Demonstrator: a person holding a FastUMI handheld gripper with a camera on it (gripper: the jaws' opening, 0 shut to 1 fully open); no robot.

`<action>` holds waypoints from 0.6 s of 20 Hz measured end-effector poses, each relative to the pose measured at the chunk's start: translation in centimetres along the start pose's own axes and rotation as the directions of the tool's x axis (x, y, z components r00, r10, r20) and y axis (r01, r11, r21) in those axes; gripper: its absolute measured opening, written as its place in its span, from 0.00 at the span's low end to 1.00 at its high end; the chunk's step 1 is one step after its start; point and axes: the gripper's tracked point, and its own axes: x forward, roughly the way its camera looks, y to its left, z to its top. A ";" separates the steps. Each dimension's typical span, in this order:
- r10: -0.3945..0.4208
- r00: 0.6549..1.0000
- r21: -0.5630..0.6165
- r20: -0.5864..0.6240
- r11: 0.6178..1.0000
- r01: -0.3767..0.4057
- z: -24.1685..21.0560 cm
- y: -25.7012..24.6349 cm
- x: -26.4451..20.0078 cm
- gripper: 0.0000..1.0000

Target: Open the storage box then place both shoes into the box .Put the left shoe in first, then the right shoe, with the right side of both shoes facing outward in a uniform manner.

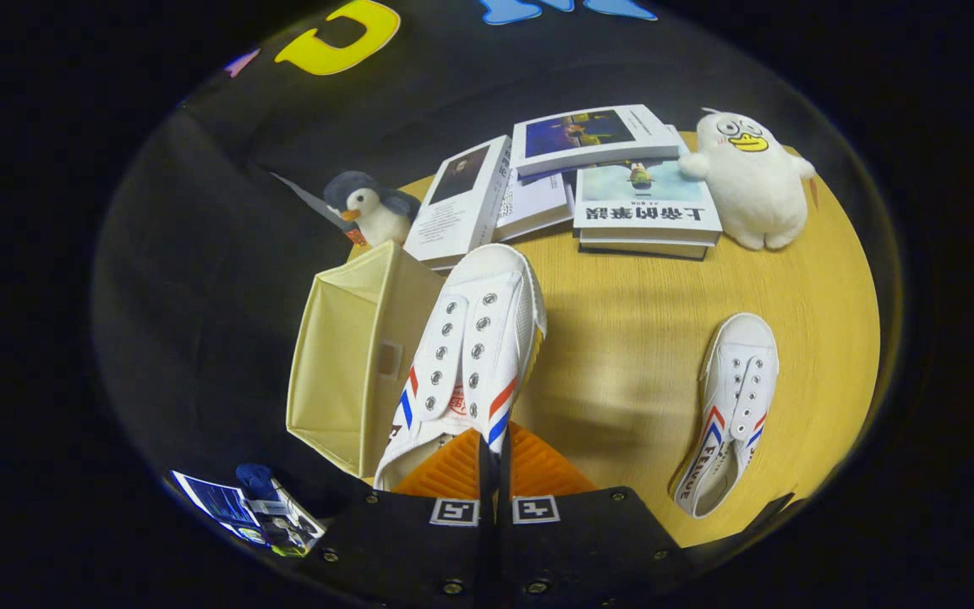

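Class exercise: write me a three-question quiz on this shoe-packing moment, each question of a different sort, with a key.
1. True or false: the claw is shut on the heel side of a white shoe.
2. Multiple choice: the open storage box lies A) beside the held shoe, towards the penguin toy; B) on the stack of books; C) under the white duck toy.
3. Fill in: the second shoe rests on the ____.

Key: 1 true; 2 A; 3 table.

gripper [493, 461], 2 square markers (screwed housing)
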 end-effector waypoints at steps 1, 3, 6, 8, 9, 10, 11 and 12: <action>0.006 1.000 -0.014 0.008 1.000 -0.006 0.4 0.7 -0.5 0.00; 0.015 1.000 -0.055 0.024 0.998 -0.014 1.3 2.1 -1.5 0.00; 0.027 0.999 -0.118 0.035 0.993 -0.022 2.5 4.7 -2.4 0.00; 0.043 0.999 -0.156 0.032 0.987 -0.037 3.0 6.6 -2.5 0.00; 0.051 0.998 -0.173 0.028 0.984 -0.045 3.1 7.5 -2.3 0.00; 0.059 0.998 -0.190 0.023 0.980 -0.054 3.3 8.5 -2.1 0.00; 0.068 0.998 -0.208 0.018 0.976 -0.063 3.5 9.4 -1.7 0.00; 0.077 0.997 -0.225 0.010 0.972 -0.072 3.5 10.3 -1.3 0.00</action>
